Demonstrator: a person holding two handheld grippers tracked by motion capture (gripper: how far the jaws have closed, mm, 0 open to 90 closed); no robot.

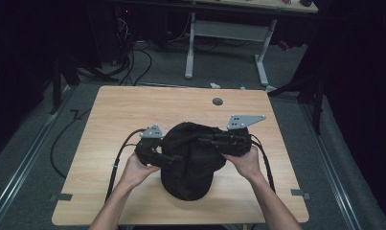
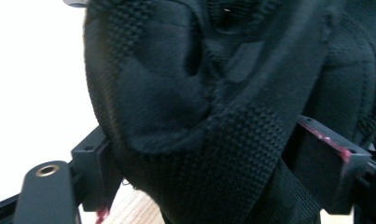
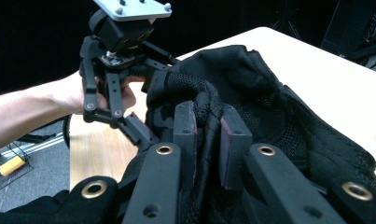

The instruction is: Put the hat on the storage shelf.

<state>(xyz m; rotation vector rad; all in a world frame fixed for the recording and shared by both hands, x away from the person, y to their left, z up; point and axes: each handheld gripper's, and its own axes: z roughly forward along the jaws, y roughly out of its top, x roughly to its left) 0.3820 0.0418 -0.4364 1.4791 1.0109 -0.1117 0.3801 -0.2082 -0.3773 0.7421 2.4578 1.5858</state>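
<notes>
A black fabric bag [image 1: 190,165] lies bunched on the near half of the wooden table [image 1: 128,110]. My right gripper [image 1: 206,141] reaches in from the right and is shut on a fold of the bag [image 3: 269,98]; in the right gripper view [image 3: 206,128] its red-edged pads [image 3: 184,122] pinch the cloth. My left gripper [image 1: 167,158] is at the bag's left side. Its jaws stand wide, with a thick mesh strap of the bag [image 2: 213,93] between them in the left gripper view [image 2: 218,156]. The left gripper [image 3: 143,116] and the hand holding it also appear in the right gripper view.
A round grommet hole [image 1: 217,101] sits near the table's far edge. A white desk frame [image 1: 224,33] stands beyond the table. Cables [image 1: 61,143] lie on the floor at the left. Grey tape marks [image 1: 61,197] sit at the front corners.
</notes>
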